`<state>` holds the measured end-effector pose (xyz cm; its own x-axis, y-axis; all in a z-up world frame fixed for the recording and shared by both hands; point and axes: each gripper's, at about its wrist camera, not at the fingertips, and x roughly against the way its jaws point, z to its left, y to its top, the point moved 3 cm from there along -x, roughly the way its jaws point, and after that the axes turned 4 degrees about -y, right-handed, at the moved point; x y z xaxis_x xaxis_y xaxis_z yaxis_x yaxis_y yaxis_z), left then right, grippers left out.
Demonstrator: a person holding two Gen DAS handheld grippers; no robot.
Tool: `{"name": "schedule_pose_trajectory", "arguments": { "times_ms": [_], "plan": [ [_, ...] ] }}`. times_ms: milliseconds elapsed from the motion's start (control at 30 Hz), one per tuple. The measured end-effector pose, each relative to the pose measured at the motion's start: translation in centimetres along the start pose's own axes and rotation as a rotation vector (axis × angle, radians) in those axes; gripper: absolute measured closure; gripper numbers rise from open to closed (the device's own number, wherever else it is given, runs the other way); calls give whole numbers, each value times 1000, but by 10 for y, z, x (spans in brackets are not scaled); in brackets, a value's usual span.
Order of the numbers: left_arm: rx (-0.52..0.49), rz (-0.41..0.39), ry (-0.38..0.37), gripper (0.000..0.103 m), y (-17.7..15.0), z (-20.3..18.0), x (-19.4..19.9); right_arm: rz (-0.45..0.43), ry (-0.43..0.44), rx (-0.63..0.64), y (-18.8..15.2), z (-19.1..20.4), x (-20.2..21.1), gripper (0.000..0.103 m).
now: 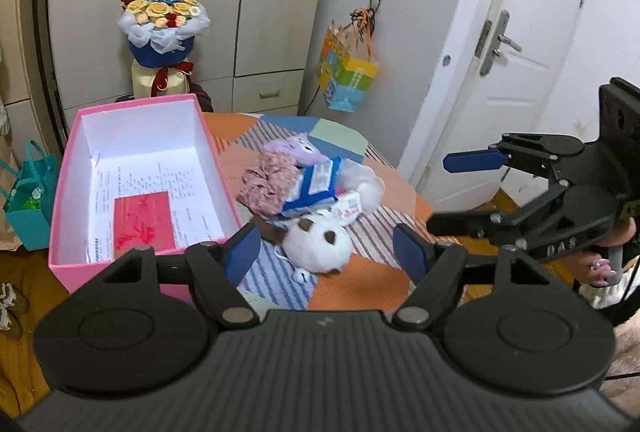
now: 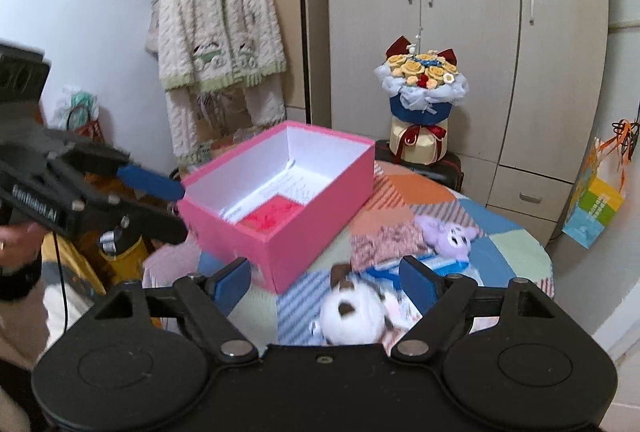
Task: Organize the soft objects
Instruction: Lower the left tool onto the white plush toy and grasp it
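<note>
A pile of soft things lies on the patchwork table: a white plush with brown ears, a purple plush, a pink floral cloth and a blue-and-white packet. An open pink box holding papers and a red card stands left of the pile. My left gripper is open and empty, above the white plush. My right gripper is open and empty, above the white plush; the box is ahead left. The right gripper also shows in the left wrist view.
A flower bouquet stands behind the box. A colourful bag hangs on the wardrobe. A teal bag sits on the floor left. A knitted cardigan hangs on the wall. A door is on the right.
</note>
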<state>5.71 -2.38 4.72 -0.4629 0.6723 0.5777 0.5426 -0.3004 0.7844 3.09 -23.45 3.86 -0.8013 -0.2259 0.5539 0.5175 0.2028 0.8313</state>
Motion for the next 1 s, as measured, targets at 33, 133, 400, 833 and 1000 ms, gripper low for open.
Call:
{"name": "schedule_pose_trajectory", "arguments": {
  "times_ms": [33,133,400,833,1000],
  "plan": [
    [-7,5,4,26,-3,-5,-2,3,0,13,-6,0,3,18],
    [-29,16,11,22,-11,-17,-9,8,11,52,-24,3,10,16],
    [-51,-7,32,18,-37,-33,-48,2,51,142,-68,5,-5,12],
    [146,-70,81,19,-47,2,-119,-142,54,162,-112,-20,-82,12],
    [181,-45,127,19,-54,9,-150,-117,55,186,-118,-22,-113,12]
  ]
}}
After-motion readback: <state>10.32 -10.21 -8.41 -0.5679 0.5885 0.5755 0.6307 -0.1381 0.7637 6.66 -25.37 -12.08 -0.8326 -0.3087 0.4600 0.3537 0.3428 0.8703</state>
